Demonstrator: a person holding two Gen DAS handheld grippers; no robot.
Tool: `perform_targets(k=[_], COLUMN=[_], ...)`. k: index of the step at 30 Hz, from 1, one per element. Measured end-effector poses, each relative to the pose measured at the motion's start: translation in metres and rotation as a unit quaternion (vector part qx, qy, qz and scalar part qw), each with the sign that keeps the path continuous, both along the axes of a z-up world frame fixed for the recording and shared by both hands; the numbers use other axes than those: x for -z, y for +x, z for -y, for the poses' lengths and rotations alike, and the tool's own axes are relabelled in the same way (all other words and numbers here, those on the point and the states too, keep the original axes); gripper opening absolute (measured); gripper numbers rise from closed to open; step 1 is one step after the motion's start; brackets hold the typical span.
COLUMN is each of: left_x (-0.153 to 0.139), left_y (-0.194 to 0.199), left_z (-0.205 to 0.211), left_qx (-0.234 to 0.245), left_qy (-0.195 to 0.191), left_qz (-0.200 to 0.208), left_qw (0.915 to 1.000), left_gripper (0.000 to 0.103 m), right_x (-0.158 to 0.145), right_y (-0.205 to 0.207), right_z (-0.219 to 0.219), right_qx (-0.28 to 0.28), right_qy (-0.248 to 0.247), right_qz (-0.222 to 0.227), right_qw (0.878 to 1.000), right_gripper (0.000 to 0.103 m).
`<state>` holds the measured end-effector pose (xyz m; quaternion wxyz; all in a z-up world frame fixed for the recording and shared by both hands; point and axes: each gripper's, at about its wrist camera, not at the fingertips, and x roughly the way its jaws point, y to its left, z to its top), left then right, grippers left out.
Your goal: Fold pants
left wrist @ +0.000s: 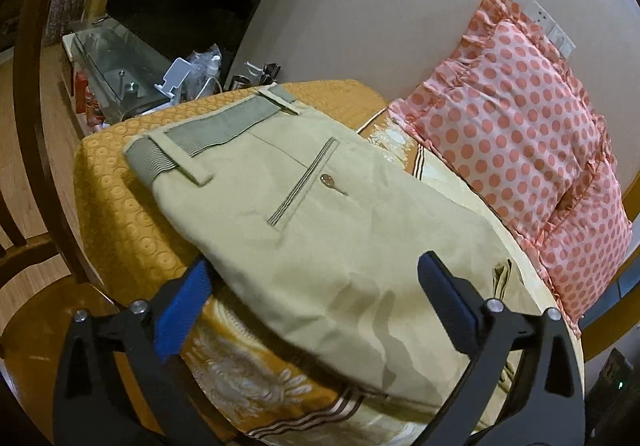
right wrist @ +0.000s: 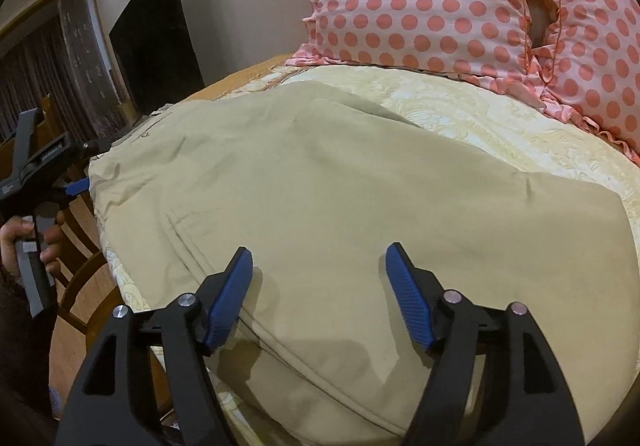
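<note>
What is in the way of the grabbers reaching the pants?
Nothing visible. The left gripper and right gripper both hang open right over the tan pants, with no object between. The polka-dot pillow sits off to the side, beyond them.

Khaki pants (left wrist: 320, 230) lie folded on the orange bedspread (left wrist: 120, 206) — left tool (left wrist: 316, 294) spread wide above them.

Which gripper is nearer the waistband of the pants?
Left. The left gripper hangs open over the seat, facing the waistband. The right gripper is open over the leg end of the pants.
</note>
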<state>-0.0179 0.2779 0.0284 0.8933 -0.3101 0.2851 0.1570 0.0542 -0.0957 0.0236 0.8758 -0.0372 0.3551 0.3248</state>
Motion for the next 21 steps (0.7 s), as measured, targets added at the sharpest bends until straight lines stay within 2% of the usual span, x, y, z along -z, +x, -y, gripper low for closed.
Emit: perform_targets(k=[1, 2, 3, 4, 5, 6, 7, 9, 11, 13, 14, 15, 17, 18, 19, 20, 21], left_x=[0.0, 0.001, 0.003, 0.008, 0.014, 0.018, 0.02, 0.006, -0.023, -0.056, -0.079, -0.093, -0.117, -0.123, -0.123, -0.119, -0.11], left_y=[0.0, -0.001, -0.002, -0.005, -0.006, -0.005, -0.004, 0.006, 0.02, 0.034, 0.045, 0.051, 0.062, 0.062, 0.059, 0.056, 0.051], left_z=[-0.003, -0.007, -0.012, -0.021, -0.028, -0.033, -0.035, -0.025, -0.003, 0.027, 0.055, 0.079, 0.149, 0.188, 0.229, 0.256, 0.288], left_qx=[-0.008, -0.014, -0.023, -0.044, -0.058, -0.062, -0.061, -0.054, -0.033, 0.007, 0.042, 0.072, 0.163, 0.217, 0.277, 0.323, 0.374], left_qy=[-0.015, -0.03, -0.055, -0.09, -0.112, -0.128, -0.134, -0.08, 0.0, 0.061, 0.105, 0.137, 0.206, 0.238, 0.264, 0.275, 0.284], left_qz=[0.005, 0.011, 0.019, 0.025, 0.025, 0.026, 0.028, 0.002, -0.001, 0.018, 0.035, 0.046, 0.077, 0.094, 0.109, 0.113, 0.114], left_qw=[0.9998, 0.9994, 0.998, 0.9947, 0.9917, 0.9894, 0.9888, 0.9953, 0.9995, 0.998, 0.9929, 0.9869, 0.9619, 0.9421, 0.9173, 0.8986, 0.8753], left_gripper=[0.098, 0.088, 0.066, 0.053, 0.021, 0.014, 0.013, 0.01, 0.01, 0.009, 0.009, 0.009, 0.009, 0.009, 0.01, 0.01, 0.01], right_x=[0.0, 0.0, 0.0, -0.001, -0.003, -0.005, -0.007, -0.012, -0.02, -0.029, -0.031, -0.035, -0.039, -0.041, -0.041, -0.041, -0.04], right_y=[0.0, 0.001, 0.002, 0.001, 0.001, 0.0, 0.0, -0.001, -0.002, -0.003, -0.004, -0.005, -0.007, -0.008, -0.01, -0.011, -0.01], right_z=[0.002, 0.003, 0.007, 0.011, 0.017, 0.023, 0.03, 0.049, 0.071, 0.102, 0.113, 0.131, 0.156, 0.173, 0.186, 0.2, 0.21], right_qx=[-0.001, -0.001, 0.0, 0.001, 0.003, 0.006, 0.011, 0.025, 0.046, 0.081, 0.095, 0.118, 0.153, 0.176, 0.193, 0.209, 0.219], right_qy=[0.007, 0.013, 0.024, 0.034, 0.046, 0.055, 0.064, 0.085, 0.107, 0.136, 0.145, 0.157, 0.173, 0.185, 0.197, 0.211, 0.221], right_qz=[-0.002, -0.004, -0.007, -0.01, -0.012, -0.012, -0.012, -0.007, 0.003, 0.019, 0.024, 0.032, 0.04, 0.043, 0.042, 0.04, 0.036], right_qw=[1.0, 1.0, 1.0, 0.999, 0.999, 0.998, 0.998, 0.996, 0.993, 0.987, 0.985, 0.98, 0.972, 0.966, 0.96, 0.954, 0.95], right_gripper=[0.074, 0.075, 0.075, 0.075, 0.075, 0.075, 0.075, 0.075, 0.075, 0.076, 0.076, 0.076, 0.076, 0.076, 0.076, 0.076, 0.076])
